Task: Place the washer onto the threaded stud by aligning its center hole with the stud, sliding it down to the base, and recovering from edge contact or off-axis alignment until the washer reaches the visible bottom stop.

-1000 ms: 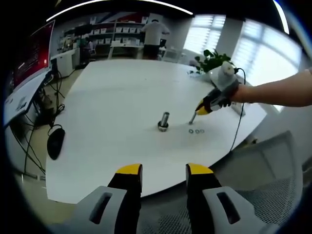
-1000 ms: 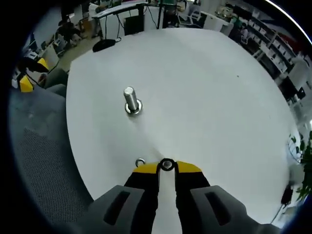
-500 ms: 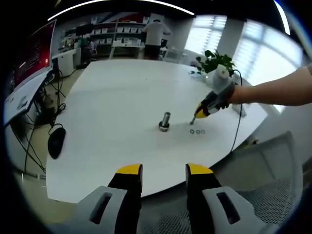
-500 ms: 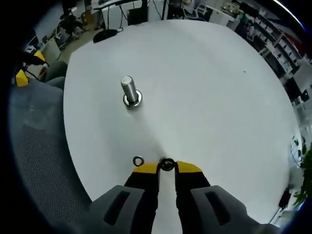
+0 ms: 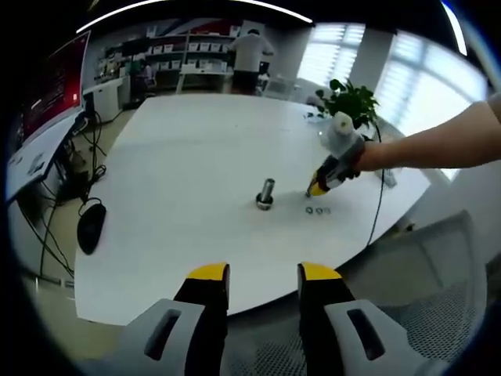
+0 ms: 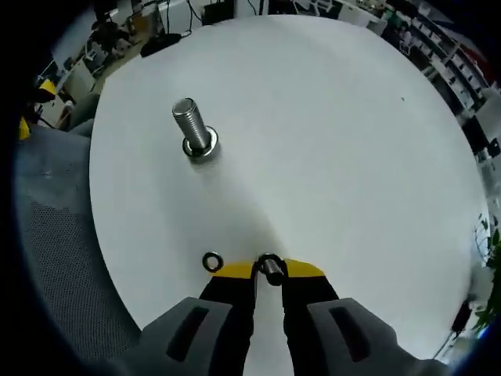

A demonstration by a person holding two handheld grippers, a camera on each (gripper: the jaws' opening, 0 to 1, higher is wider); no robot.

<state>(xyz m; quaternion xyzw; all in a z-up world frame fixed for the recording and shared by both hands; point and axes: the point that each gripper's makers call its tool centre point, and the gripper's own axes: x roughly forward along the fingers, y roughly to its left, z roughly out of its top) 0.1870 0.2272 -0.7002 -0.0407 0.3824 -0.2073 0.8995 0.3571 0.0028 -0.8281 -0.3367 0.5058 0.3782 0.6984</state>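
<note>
A steel threaded stud (image 5: 264, 193) (image 6: 192, 129) stands upright on the white round table (image 5: 180, 157) (image 6: 337, 141), with a ring seated at its base. My right gripper (image 6: 268, 270) is shut on a small dark washer (image 6: 269, 265), held at the fingertips above the table's near edge, well short of the stud. A loose washer (image 6: 211, 261) lies just left of the fingertips. In the left gripper view the right gripper (image 5: 319, 186) hangs right of the stud, with two loose washers (image 5: 315, 210) below it. My left gripper (image 5: 262, 274) stands open off the table's edge, holding nothing.
A black mouse (image 5: 88, 227) lies at the table's left edge beside a monitor (image 5: 47, 102) and cables. A potted plant (image 5: 348, 98) stands at the far right. A mesh chair (image 5: 438, 313) (image 6: 55, 258) sits by the near edge. A person (image 5: 249, 55) stands at the back shelves.
My right gripper has risen off the table with the washer and moved nearer the stud, which now looks larger in its view. The left gripper has stayed put.
</note>
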